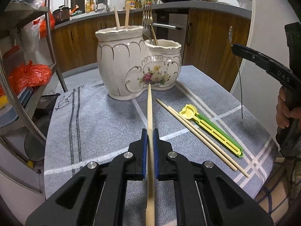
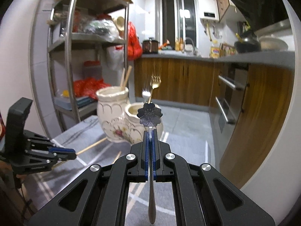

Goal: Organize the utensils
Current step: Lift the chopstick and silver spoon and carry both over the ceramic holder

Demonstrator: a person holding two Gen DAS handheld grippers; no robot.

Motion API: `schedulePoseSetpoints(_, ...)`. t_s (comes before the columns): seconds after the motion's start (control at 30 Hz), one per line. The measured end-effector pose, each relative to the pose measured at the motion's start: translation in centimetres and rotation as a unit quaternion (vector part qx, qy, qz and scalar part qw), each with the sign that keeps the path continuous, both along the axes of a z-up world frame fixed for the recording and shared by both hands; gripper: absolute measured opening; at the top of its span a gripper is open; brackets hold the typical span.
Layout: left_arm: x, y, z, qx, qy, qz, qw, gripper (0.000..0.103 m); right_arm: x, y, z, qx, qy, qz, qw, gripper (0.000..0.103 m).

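Grey cloth [image 1: 94,113]; tools grip chopstick [image 1: 150,109], probably spoon [image 2: 150,115].

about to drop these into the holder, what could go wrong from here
1. The chopstick sits in the left tool with long lengths sticking out both sides of the grip, so it may pivot or slip on the way to the holder.
2. The right tool pinches the flower spoon on its thin handle; it could twist.
3. The short cup already holds forks, so the spoon may catch on them.
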State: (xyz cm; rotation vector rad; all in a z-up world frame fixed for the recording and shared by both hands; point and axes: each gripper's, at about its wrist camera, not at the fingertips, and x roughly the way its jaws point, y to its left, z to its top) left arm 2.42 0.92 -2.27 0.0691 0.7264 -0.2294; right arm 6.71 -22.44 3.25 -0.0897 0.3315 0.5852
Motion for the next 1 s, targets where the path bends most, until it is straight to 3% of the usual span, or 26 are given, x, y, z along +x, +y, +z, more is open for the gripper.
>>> schedulePoseSetpoints(0.17, -1.0, 0.4, 1.4, -0.014, -0.051, -0.004, 0.9986, 0.006, -1.0, -0.1, 1.0, 0.019, -0.031, 0.001, 0.999, 0.004)
schedulePoseSetpoints(0.43, -2.7, 1.0, 4.4, -0.047, -0.161, -0.010, 0.9858, 0.006, -1.9, 1.2, 2.6, 0.049, -0.068, 0.001, 0.997, 0.004)
schedulePoseSetpoints(0.7, -1.5, 2.4, 7.9, -0.094, -0.200, -0.017, 0.9750, 0.006, -0.7, 2.6, 4.8, 0.067, -0.084, -0.009, 0.994, 0.004)
schedulePoseSetpoints(1.0, 4.5, 3.7, 12.2, -0.134, -0.238, -0.015, 0.9619, 0.006, 3.7, 3.7, 7.6, 0.117, -0.087, -0.008, 0.989, 0.004)
